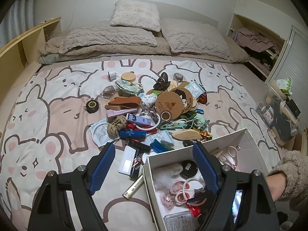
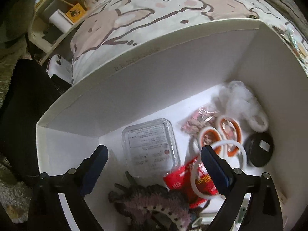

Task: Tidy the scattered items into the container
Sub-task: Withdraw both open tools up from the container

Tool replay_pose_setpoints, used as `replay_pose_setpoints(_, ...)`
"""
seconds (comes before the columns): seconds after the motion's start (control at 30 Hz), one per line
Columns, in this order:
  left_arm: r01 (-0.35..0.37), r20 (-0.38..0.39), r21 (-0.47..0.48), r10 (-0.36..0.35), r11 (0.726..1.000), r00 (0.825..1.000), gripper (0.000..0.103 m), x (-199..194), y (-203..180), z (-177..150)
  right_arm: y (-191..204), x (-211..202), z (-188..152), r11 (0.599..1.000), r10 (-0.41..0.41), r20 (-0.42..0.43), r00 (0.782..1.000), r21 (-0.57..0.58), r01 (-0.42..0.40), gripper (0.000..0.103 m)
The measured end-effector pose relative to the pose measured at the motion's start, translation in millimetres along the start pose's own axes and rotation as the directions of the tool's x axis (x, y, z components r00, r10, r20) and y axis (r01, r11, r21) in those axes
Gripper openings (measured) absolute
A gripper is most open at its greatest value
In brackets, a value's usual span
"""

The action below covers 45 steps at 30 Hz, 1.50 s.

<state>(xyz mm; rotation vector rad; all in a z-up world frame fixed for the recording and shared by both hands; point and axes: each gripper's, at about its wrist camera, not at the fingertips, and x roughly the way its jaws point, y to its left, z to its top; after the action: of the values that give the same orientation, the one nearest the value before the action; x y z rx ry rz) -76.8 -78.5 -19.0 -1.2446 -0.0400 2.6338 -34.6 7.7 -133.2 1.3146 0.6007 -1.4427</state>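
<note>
A pile of small items [image 1: 150, 107] lies on the bed: cork coasters [image 1: 169, 104], a blue lighter [image 1: 132, 133], a rope knot [image 1: 116, 125], tape rolls and packets. A white box [image 1: 227, 134] stands at the front right, holding rings, a black lid and packets. My left gripper [image 1: 154, 152] is open and empty, above the box's left corner and the near items. My right gripper [image 2: 154, 156] is open and empty inside the white box [image 2: 134, 88], above a clear plastic case [image 2: 150, 146], a red packet [image 2: 181, 177], white rings [image 2: 221, 154] and a knitted item [image 2: 154, 202].
The bunny-print sheet [image 1: 48, 105] covers the bed. Pillows [image 1: 134, 28] lie at the far end. A wooden shelf [image 1: 21, 44] runs along the left. A clear bin of items [image 1: 279, 111] sits at the right edge. A yellow lighter [image 1: 133, 186] lies beside the box.
</note>
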Motion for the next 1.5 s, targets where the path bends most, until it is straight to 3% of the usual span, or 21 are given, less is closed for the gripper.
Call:
replay_pose_setpoints(0.33,-0.011,-0.007,0.01,0.011,1.0,1.0,0.083,4.4,-2.6,-0.1,8.2,-27.9,-18.2,0.998,-0.067,0.054,0.996,-0.01,0.068,0.103)
replay_pose_setpoints(0.4,-0.021,-0.006,0.011,0.022,1.0,1.0,0.089,4.7,-3.0,-0.6,11.9,-36.1,-19.1,0.996,-0.082,0.079,0.994,-0.01,0.083,0.103)
replay_pose_setpoints(0.43,-0.025,-0.004,0.011,0.025,1.0,1.0,0.094,4.5,-3.2,-1.1,12.3,-42.0,-20.6,0.995,-0.096,0.094,0.991,-0.009,0.097,0.103)
replay_pose_setpoints(0.53,-0.016,-0.003,0.006,0.016,1.0,1.0,0.094,3.0,-4.0,-0.9,13.2,-59.4,-24.2,0.987,-0.159,0.156,0.975,0.003,0.16,0.103)
replay_pose_setpoints(0.77,-0.018,0.014,0.028,0.017,0.999,1.0,0.102,-2.6,-12.3,-1.4,7.4,-92.7,-35.0,0.972,-0.23,0.245,0.942,0.097,0.213,0.103)
replay_pose_setpoints(0.97,-0.025,0.046,0.017,0.024,1.0,0.999,0.102,-12.7,-16.7,-2.0,4.1,-120.6,-43.4,0.942,-0.323,0.33,0.887,0.203,0.267,0.103)
replay_pose_setpoints(1.07,-0.025,0.064,0.018,0.024,1.0,0.998,0.102,-19.5,-20.6,-2.8,0.9,-136.5,-49.8,0.915,-0.386,0.369,0.845,0.272,0.299,0.103)
replay_pose_setpoints(1.5,-0.099,0.118,0.028,0.095,0.995,0.989,0.102,-43.6,-43.5,-7.5,-10.4,-186.9,-96.1,0.797,-0.564,0.438,0.7,0.509,0.325,0.103)
